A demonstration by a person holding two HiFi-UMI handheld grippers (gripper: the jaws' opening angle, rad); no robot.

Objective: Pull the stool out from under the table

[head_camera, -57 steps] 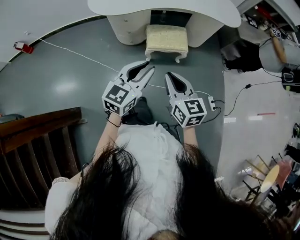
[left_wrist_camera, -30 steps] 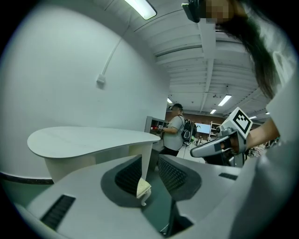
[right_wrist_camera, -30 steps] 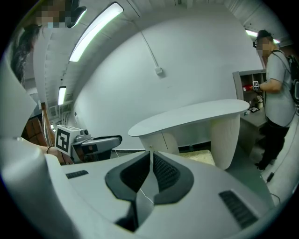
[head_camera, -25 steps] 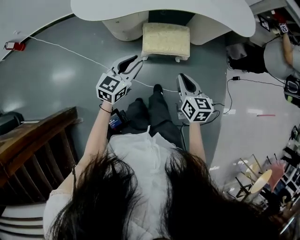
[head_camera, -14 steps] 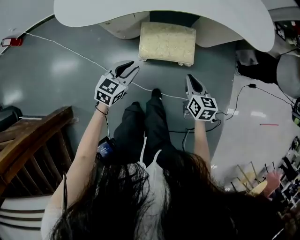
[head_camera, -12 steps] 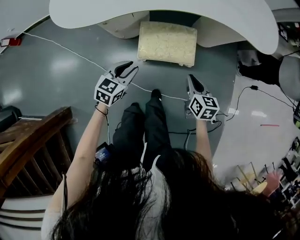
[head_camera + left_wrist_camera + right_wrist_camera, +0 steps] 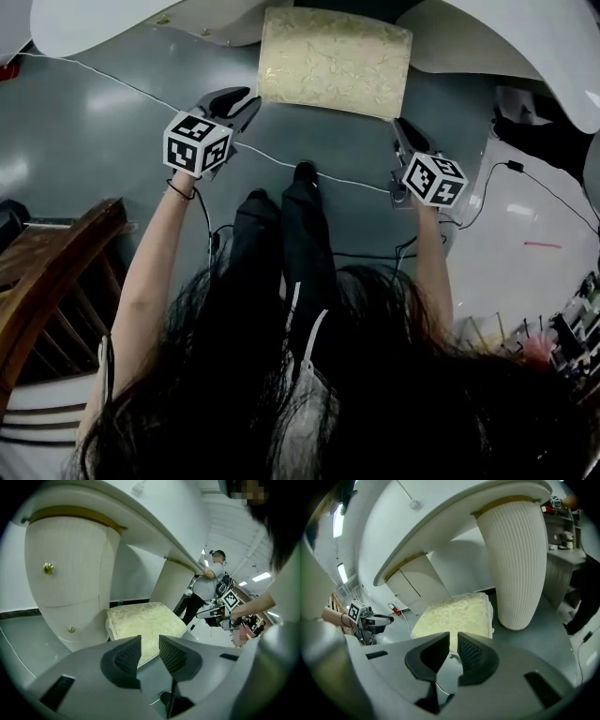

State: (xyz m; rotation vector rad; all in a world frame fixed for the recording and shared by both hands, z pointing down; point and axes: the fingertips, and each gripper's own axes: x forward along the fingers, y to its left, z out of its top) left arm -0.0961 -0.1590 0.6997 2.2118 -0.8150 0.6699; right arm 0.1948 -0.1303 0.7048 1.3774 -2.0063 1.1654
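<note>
The stool sits on the floor, partly under the white surface. The left gripper and right gripper flank its near corners, fingers pressed almost together on nothing. Unopened, they'd likely skid off the cushion — or a leg might snag the cable.

Bright, even light; fisheye-bent, dark-vignetted edges
</note>
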